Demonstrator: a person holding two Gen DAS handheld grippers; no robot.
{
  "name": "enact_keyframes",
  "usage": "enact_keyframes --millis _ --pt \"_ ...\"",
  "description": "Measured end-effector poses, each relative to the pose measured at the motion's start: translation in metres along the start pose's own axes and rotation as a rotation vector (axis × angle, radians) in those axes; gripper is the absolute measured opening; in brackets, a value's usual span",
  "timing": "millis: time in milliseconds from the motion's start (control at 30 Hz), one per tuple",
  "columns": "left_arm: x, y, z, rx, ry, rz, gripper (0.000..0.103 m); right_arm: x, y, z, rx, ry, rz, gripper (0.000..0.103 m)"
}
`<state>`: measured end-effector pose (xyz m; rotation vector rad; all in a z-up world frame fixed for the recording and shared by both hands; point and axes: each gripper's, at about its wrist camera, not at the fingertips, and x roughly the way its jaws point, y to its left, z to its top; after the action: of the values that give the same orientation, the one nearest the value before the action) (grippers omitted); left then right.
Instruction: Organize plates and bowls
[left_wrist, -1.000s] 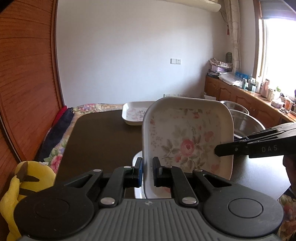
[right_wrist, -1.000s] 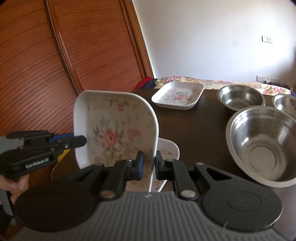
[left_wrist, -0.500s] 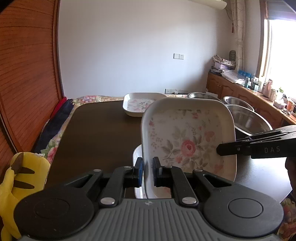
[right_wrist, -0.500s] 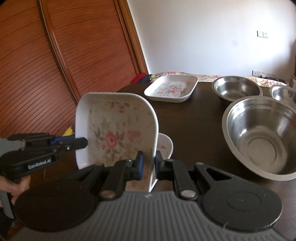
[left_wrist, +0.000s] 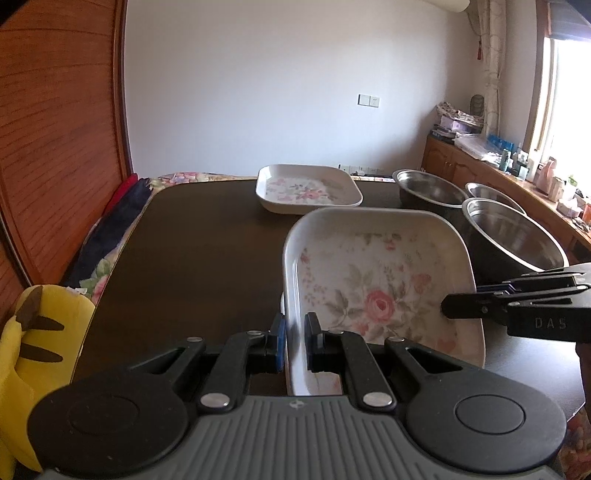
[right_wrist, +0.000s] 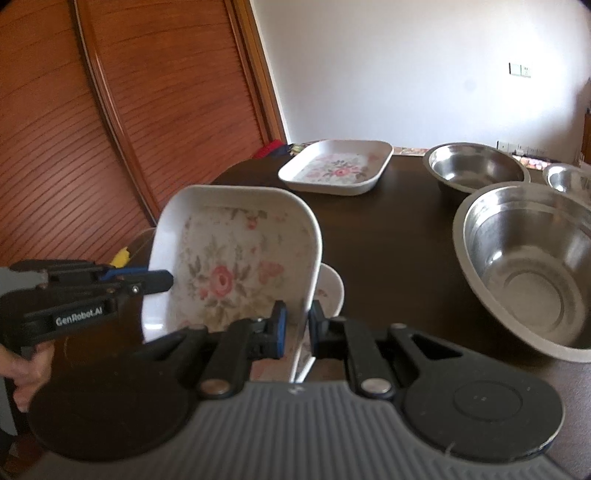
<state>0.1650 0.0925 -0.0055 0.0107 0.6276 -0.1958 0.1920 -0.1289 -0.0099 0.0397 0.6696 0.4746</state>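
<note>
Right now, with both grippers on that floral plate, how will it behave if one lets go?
The floral plate is held tilted by opposite rims, so it would likely swing down from the remaining grip. It looks rigid and glossy, so the left gripper or right gripper may slip on its thin rim.

Dark worktop (left_wrist: 192, 258), yellow plush toy (left_wrist: 40, 332) at its left edge, slatted wooden door (right_wrist: 110, 129), white wall switch (left_wrist: 368, 100), cluttered sideboard (left_wrist: 491, 166) under the window (left_wrist: 569, 92).
</note>
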Motion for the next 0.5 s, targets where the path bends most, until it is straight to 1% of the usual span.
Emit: enact_keyframes --millis 133,233,400,500 --pt "0.0033 0.0034 -0.0019 0.002 -0.001 0.006 0.03 0.0028 0.0013 -0.0023 -0.025 -0.003 -0.021 0.015" --pt "0.0033 0.0018 -0.0038 0.014 -0.004 0.014 0.03 0.0069 -0.002 -0.003 -0.012 0.001 -0.023 0.016" --pt "0.0004 0.0016 -0.004 0.019 -0.025 0.009 0.03 0.0041 -0.0051 -0.0043 -0.017 -0.025 -0.032 0.016" --pt "-0.0026 -0.0014 -0.0042 0.028 -0.035 0.011 0.03 0.0019 -0.0056 -0.0044 -0.012 -0.04 -0.023 0.016"
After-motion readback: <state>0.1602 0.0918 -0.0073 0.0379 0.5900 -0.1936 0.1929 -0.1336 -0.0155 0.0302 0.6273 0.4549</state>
